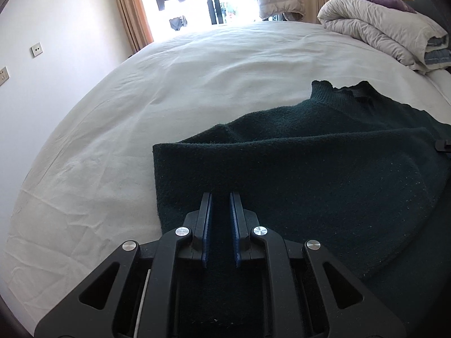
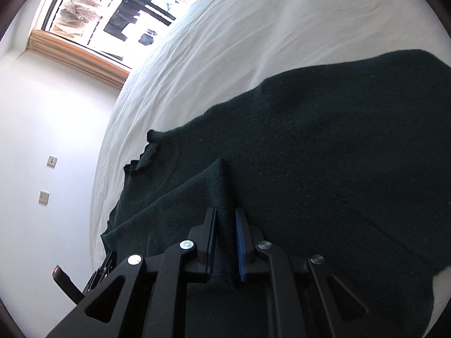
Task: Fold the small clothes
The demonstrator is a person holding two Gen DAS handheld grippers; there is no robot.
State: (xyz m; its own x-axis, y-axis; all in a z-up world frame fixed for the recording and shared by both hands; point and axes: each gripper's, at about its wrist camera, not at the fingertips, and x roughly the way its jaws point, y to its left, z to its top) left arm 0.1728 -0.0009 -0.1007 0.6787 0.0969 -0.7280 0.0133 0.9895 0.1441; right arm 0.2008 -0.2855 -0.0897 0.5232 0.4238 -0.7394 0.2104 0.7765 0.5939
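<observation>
1. While the dark green sweater [image 1: 324, 155] lies on the white bed [image 1: 169, 84], both grippers are buried in its near edge, each with knit between its fingers.
2. Left gripper [image 1: 220, 197]: its jaws stand narrowly apart with dark fabric filling the gap. It looks clamped on the sweater's edge, near the square corner just to its left.
3. Right gripper [image 2: 226, 211]: a raised ridge of knit runs forward out of the jaws, so I judge it pinched on a fold of the sweater.
4. From the left gripper, the sweater spreads ahead and to the right. Its collar [image 1: 338, 87] lies at the far end, toward the rolled duvet [image 1: 380, 33].
5. From the right gripper, the collar [image 2: 143, 155] lies ahead-left and the body stretches away to the right.
6. The long axis, collar to hem, appears to run away from the left gripper and across the right gripper's view.
7. A folded band already lies across the body in the left view.
8. The coming fold likely turns on carrying the held edge forward toward the collar. Both grippers are equally close, as both already hold cloth.
</observation>
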